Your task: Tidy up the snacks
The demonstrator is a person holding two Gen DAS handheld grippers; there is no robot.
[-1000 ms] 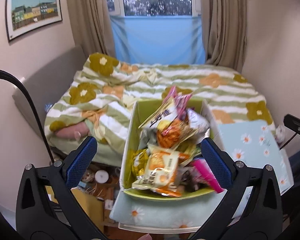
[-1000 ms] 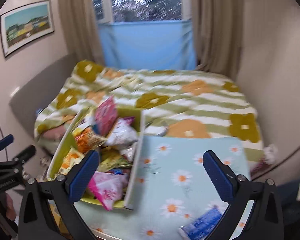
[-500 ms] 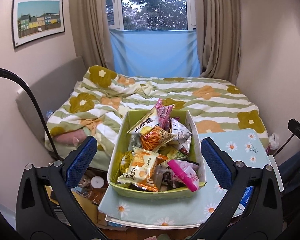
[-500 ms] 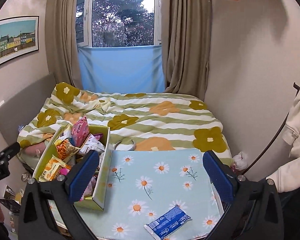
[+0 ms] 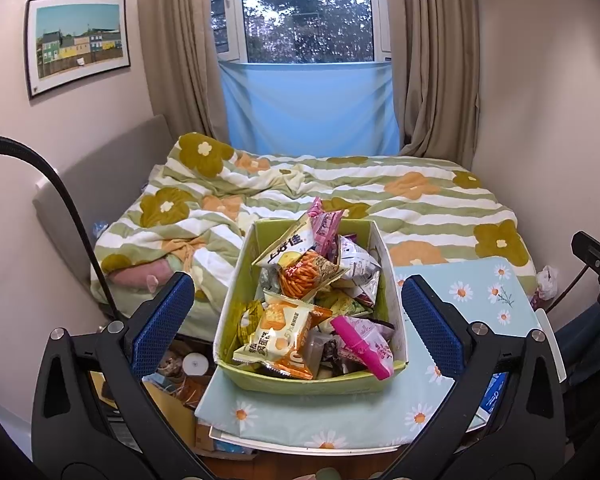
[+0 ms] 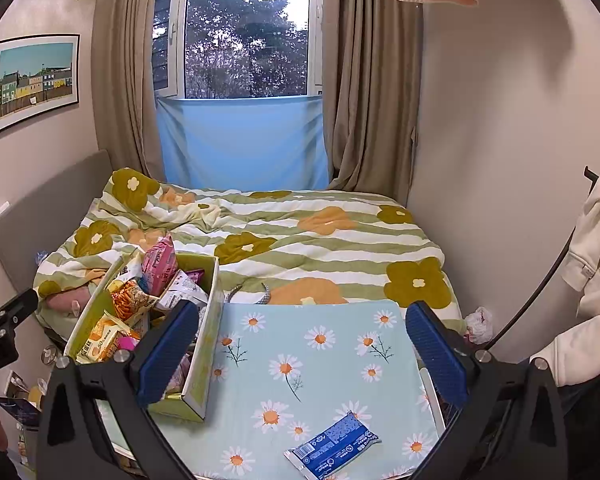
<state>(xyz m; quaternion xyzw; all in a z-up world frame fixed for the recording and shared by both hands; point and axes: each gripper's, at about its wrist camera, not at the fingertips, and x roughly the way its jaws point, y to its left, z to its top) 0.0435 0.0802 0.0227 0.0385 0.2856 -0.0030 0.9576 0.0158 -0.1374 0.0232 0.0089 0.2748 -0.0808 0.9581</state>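
Note:
A green box (image 5: 308, 382) full of snack packets (image 5: 300, 312) stands on the left part of a daisy-print table (image 5: 472, 288). It also shows in the right wrist view (image 6: 204, 344). A blue snack packet (image 6: 334, 446) lies alone on the table (image 6: 320, 360) near its front edge. My left gripper (image 5: 298, 316) is open and empty, held back from the box with its blue pads framing it. My right gripper (image 6: 302, 350) is open and empty, above the table, behind the blue packet.
A bed with a flowered quilt (image 6: 300, 236) lies behind the table. Clutter and cardboard (image 5: 176, 380) sit on the floor left of the table. A white garment (image 6: 592, 272) hangs at the right. Walls close in on both sides.
Both grippers have pulled back and risen, so the box and table appear smaller and lower. The blue packet has come into the right wrist view. Both stay open.

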